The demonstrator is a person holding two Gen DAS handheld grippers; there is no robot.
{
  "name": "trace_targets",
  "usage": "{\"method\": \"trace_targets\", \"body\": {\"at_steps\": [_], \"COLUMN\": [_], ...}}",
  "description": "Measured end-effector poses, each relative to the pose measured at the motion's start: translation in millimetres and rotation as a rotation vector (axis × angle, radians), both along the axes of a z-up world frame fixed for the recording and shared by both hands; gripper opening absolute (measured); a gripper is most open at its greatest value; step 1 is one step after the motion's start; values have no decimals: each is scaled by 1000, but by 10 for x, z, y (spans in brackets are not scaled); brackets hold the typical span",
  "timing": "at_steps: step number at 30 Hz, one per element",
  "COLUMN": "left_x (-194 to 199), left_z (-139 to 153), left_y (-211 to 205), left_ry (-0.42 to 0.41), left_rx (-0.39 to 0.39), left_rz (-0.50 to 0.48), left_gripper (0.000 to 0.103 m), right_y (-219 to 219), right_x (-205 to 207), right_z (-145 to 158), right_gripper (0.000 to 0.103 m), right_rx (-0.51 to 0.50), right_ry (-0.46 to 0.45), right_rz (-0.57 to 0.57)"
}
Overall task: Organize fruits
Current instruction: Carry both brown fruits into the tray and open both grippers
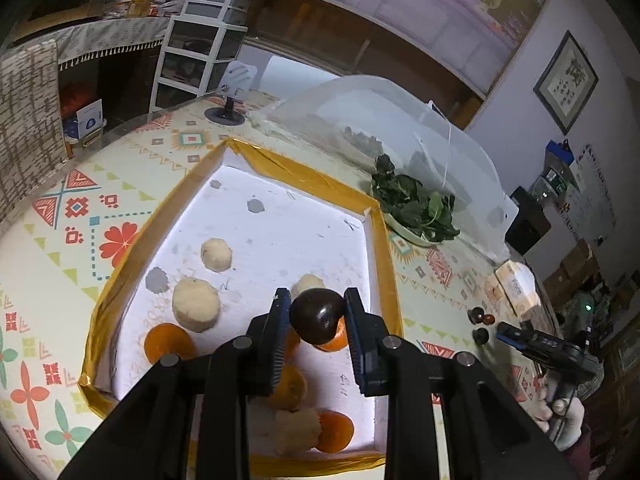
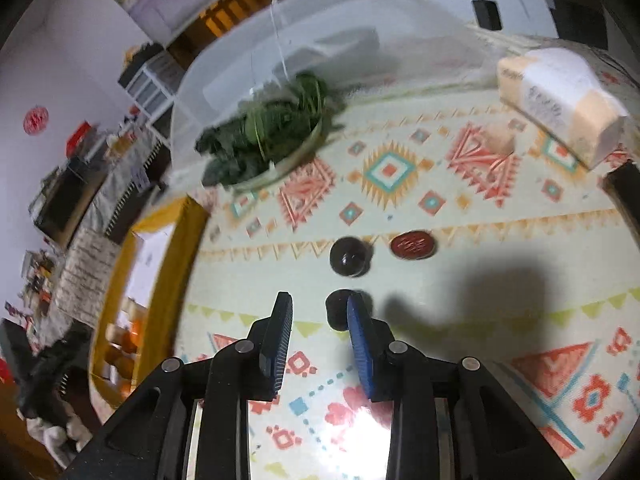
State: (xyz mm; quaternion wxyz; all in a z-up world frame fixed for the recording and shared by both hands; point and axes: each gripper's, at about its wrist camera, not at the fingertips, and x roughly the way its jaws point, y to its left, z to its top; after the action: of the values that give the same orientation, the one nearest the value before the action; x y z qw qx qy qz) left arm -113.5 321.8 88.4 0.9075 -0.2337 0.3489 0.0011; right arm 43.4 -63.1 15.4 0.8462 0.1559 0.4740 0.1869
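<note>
The left gripper pinched a dark fruit above the tray, awaiting release, while the right gripper, spread, neared another dark fruit ahead.

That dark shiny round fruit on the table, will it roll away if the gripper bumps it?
Probably. The dark round fruit looks smooth and ball-shaped, sitting loose on the flat tablecloth. Its glossy skin may be slippery. The open right gripper is near it.
</note>
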Motion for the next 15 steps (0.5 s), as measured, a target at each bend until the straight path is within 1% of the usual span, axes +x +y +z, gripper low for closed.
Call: {"method": "trace_targets", "body": {"at_steps": [1,2,5,8,9,12,15], "left_x": [4,9,57,158,196,333,460], "left_z": [0,-3,-31,-83,-100,-147,-164], "left_y": [-15,-15,28,95,107,105,125], "left_ry": [5,9,27,49,55,79,100], "left_rx": [8,15,29,18,14,22,42], "left_rz": [0,3,19,27,26,19,22], "left_gripper": [26,26,26,26,26,26,26], "right_y": [57,75,54,51,28,-32,-5], "right_x": [40,61,36,10,18,49,15], "right_z": [-66,-84,-52,-63,-97,-186,-165], "right_gripper": [32,32,31,31,31,31,25], "right_rx": [-18,-35,-70,-169,-179,-141,-141], "right_ry": [5,-22,-26,-27,-19,5,-8], "right_rz": [0,-5,-11,-28,-35,-41,-43]}}
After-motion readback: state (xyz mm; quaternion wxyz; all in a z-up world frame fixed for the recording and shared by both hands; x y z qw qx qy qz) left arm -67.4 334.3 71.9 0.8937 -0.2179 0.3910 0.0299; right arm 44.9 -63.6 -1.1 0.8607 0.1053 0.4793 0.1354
